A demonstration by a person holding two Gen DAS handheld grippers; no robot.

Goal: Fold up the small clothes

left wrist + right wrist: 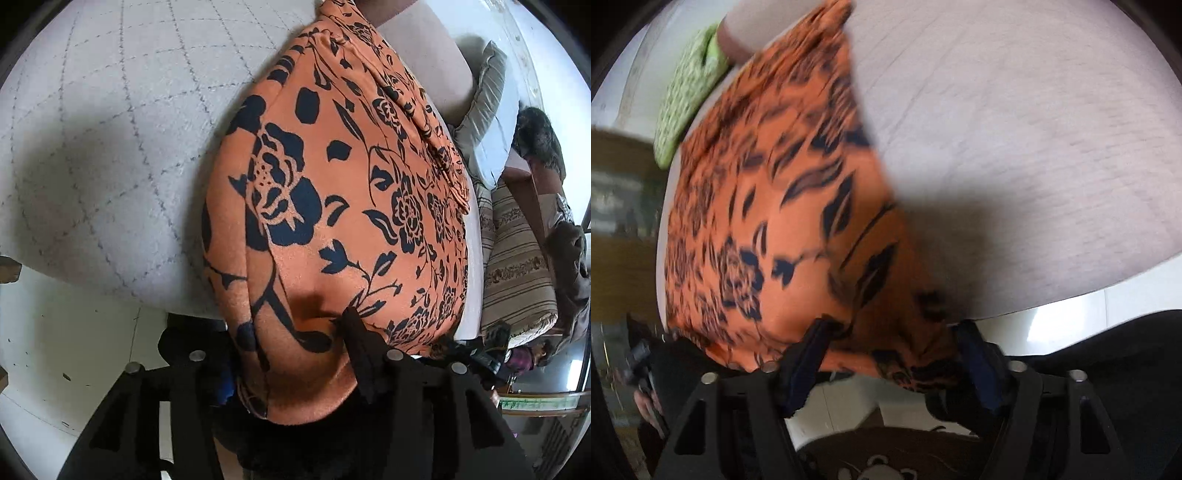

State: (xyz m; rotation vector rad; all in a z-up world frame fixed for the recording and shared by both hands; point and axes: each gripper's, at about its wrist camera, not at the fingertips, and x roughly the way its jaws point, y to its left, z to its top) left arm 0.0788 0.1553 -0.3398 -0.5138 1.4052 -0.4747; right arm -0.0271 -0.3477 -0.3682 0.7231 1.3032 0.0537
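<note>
The left gripper (295, 354) and right gripper (890, 354) each have the near hem of the orange black-flowered cloth garment (332, 192) between their fingers — apparently clamped, though blur hinders — to spread it flat across the white quilted tabletop (103, 147) for folding.

Between the matt black plastic jaws, soft orange cloth (332, 206) with a faint sheen is seen, spread beyond them over a rough, quilted grey cover (110, 147).
</note>
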